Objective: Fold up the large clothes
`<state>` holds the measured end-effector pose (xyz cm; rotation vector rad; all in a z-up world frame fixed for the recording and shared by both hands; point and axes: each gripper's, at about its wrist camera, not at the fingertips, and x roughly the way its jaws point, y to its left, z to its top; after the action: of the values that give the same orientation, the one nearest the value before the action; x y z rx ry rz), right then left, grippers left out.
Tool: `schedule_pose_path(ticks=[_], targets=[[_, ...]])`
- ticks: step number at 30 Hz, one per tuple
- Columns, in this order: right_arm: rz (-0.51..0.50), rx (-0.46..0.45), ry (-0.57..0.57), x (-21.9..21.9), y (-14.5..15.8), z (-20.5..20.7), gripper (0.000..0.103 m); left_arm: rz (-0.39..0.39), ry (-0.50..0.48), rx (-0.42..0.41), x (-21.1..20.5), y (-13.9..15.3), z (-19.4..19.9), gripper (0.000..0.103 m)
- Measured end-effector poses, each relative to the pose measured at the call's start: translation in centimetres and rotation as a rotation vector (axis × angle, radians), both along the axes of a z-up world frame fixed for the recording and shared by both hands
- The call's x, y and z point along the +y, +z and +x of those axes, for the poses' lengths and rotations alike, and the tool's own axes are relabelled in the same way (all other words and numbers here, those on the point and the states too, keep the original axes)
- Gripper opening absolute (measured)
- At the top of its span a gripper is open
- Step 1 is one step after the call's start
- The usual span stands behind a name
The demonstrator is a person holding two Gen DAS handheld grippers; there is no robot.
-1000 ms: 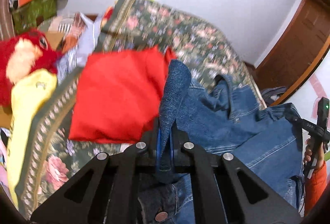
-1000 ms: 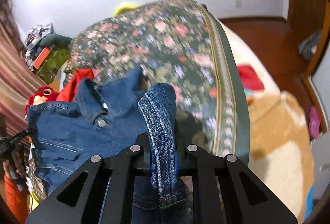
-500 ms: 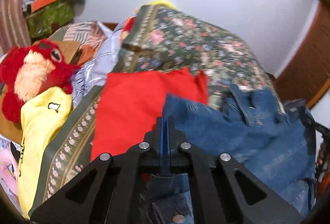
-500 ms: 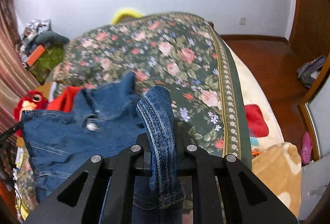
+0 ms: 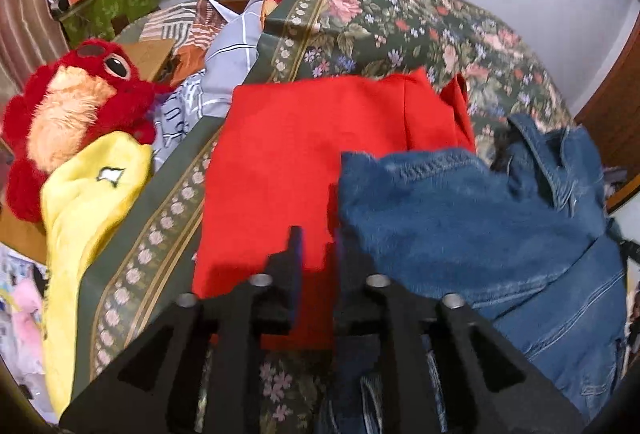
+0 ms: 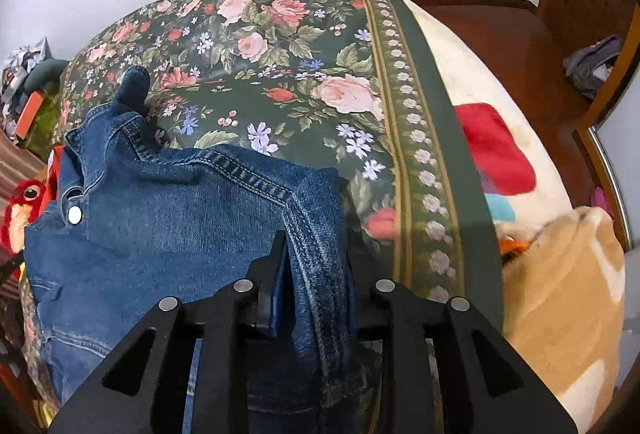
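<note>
Two grippers are in my views, one for each wrist camera. My left gripper (image 5: pixel 316 254) has its jaws spread apart, with a clear gap between them, and in this gap I see only the red cloth (image 5: pixel 320 162) that lies flat on the bed. Nothing is pinched there. The denim jacket (image 5: pixel 472 226) lies just to the right of this gripper, and its blurred hem reaches the right finger (image 5: pixel 348 274); I cannot tell if the finger really touches the fabric.

My right gripper (image 6: pixel 316 266) has its jaws partly apart, and a thick stitched edge of the denim jacket (image 6: pixel 160 234) hangs between them and fills the gap. The left finger (image 6: pixel 276 266) presses against this fold, but the right finger is covered by the cloth, so I cannot tell how firm the grip is.

The jacket lies crumpled on the floral bedspread (image 6: pixel 280 46), near its front edge, with the collar and one metal snap button (image 6: pixel 74 214) turned up. Its lower part is cut off by the gripper bodies in both views. A red plush toy (image 5: pixel 76 102) and a yellow plush (image 5: pixel 88 218) lie at the left side of the bed, partly outside the frame. The left view is a little blurred.
</note>
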<state>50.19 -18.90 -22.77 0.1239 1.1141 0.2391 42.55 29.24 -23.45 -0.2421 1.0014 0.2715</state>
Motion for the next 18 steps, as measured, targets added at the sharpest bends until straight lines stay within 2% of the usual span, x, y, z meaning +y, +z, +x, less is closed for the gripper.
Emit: schedule_pose_path(ticks=[2,7,8,12,14,18], targets=[[-0.031,-0.014,-0.021,-0.3,0.7,-0.5,0.029,0.027,-0.004,-0.006,-0.7,0.6,-0.5,0.038],[-0.044,-0.035,0.002,-0.9,3.9,-2.9,0.030,0.020,-0.036,-0.051,-2.4,3.7,-2.3,0.047],[-0.042,-0.044,0.011,-0.9,4.7,-3.6,0.033,0.031,-0.045,-0.064,-3.0,4.7,-2.9,0.050],[-0.057,-0.128,0.065,-0.8,9.0,-7.8,0.062,0.077,-0.091,-0.122,-5.0,8.2,-5.1,0.056],[-0.072,-0.183,0.090,-0.5,11.0,-9.6,0.067,0.094,-0.113,-0.154,-6.0,10.1,-6.6,0.063],[-0.092,-0.250,0.130,0.0,14.1,-12.9,0.088,0.141,-0.147,-0.198,-7.9,12.7,-9.7,0.075]])
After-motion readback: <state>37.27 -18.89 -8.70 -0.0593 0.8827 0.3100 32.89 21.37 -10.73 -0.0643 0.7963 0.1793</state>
